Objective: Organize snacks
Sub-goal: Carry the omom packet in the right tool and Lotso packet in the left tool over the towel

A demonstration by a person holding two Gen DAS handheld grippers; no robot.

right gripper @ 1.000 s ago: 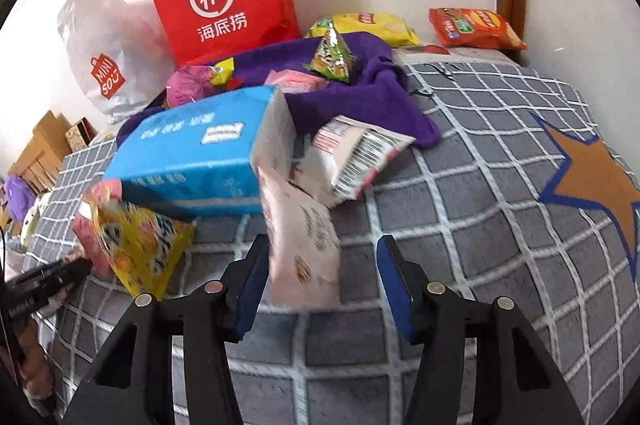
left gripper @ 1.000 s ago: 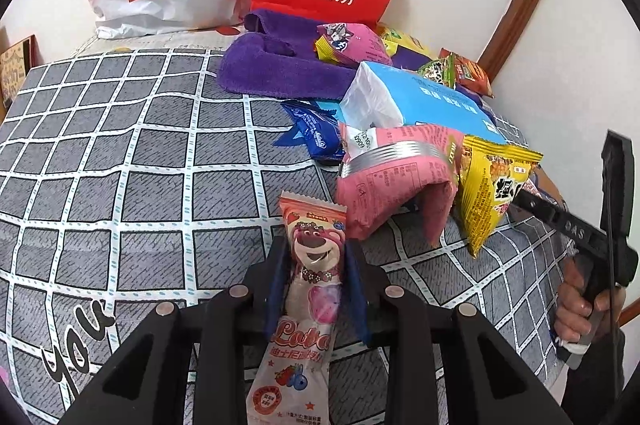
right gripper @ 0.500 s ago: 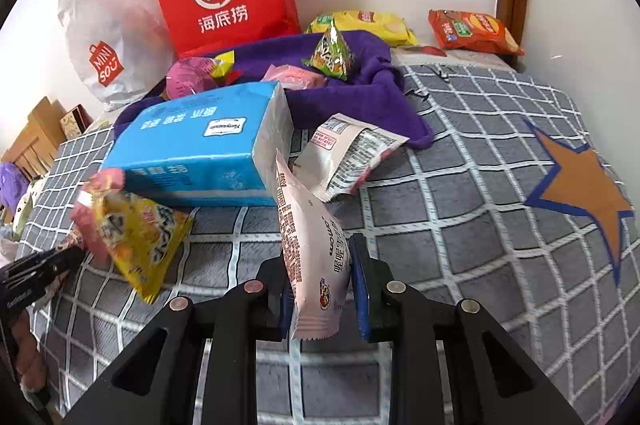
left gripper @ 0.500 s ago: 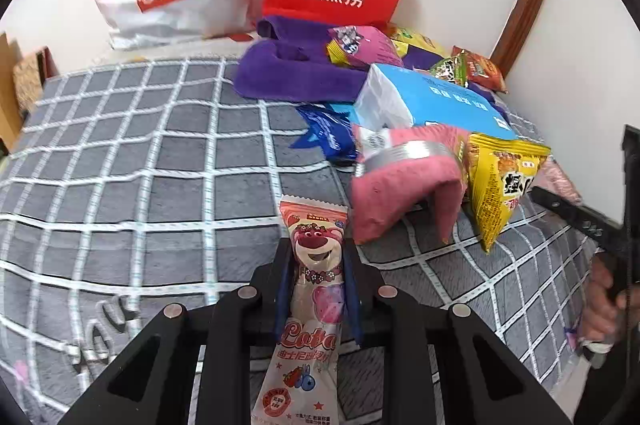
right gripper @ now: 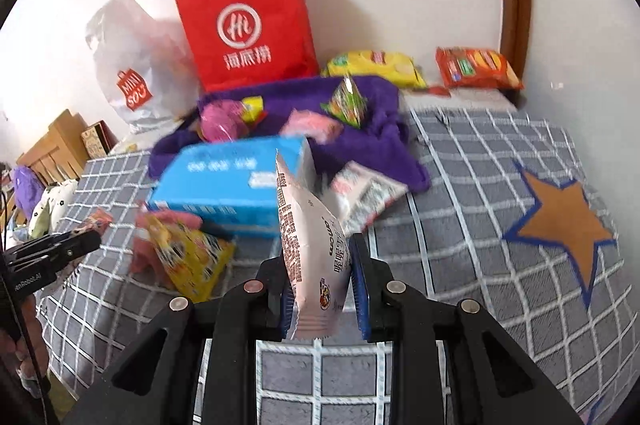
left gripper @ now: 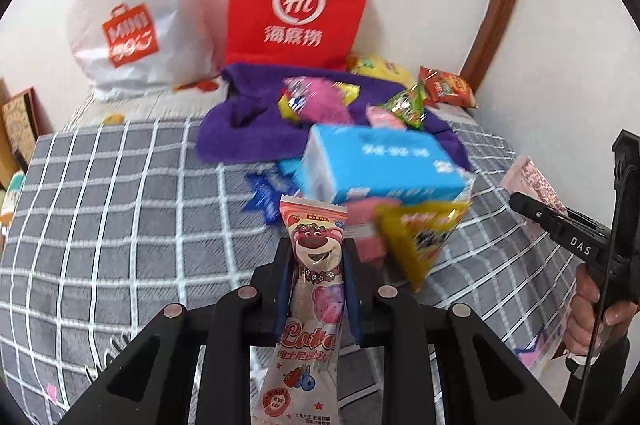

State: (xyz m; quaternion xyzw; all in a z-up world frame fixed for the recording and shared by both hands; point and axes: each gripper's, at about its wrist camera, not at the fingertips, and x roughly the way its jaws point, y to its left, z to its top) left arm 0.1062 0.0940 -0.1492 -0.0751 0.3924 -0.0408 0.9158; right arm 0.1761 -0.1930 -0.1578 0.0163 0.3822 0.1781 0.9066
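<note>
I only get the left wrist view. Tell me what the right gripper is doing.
Observer: The right gripper is shut on a white pack, held upright.
Operator: Report what lies right of the blue box.
Observer: A white-and-red pack, beside the purple towel.
Operator: Say what is farther right.
Observer: An orange star printed on the cover.

Glossy plastic film is seen on the bear-printed candy packet [left gripper: 314,265] and the pale pink snack bag [right gripper: 312,245]; the purple towel [right gripper: 384,113] looks fleecy, the red paper bag [right gripper: 248,25] matt (creased slightly).
</note>
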